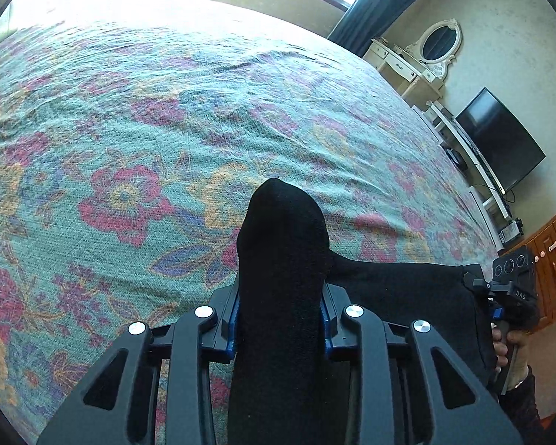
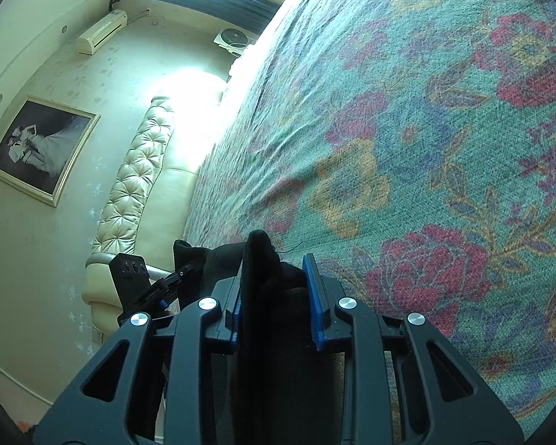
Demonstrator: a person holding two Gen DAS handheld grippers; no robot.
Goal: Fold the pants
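Black pants [image 1: 283,259] bulge up between the blue pads of my left gripper [image 1: 281,307], which is shut on the cloth and holds it above the floral bedspread [image 1: 148,129]. A band of the black cloth stretches right to my right gripper [image 1: 496,296], held by a hand at the frame's right edge. In the right wrist view my right gripper [image 2: 274,278] is shut on a fold of the pants [image 2: 257,259], pressed against its left pad. The cloth runs left toward the left gripper [image 2: 174,282]. The rest of the pants hangs out of sight below.
The bedspread [image 2: 426,129] covers a wide bed. A tufted cream headboard [image 2: 137,170] and a framed picture [image 2: 40,148] stand by the wall. A dressing table with an oval mirror [image 1: 439,42], a television [image 1: 500,137] and a wooden cabinet [image 1: 552,252] line the far side.
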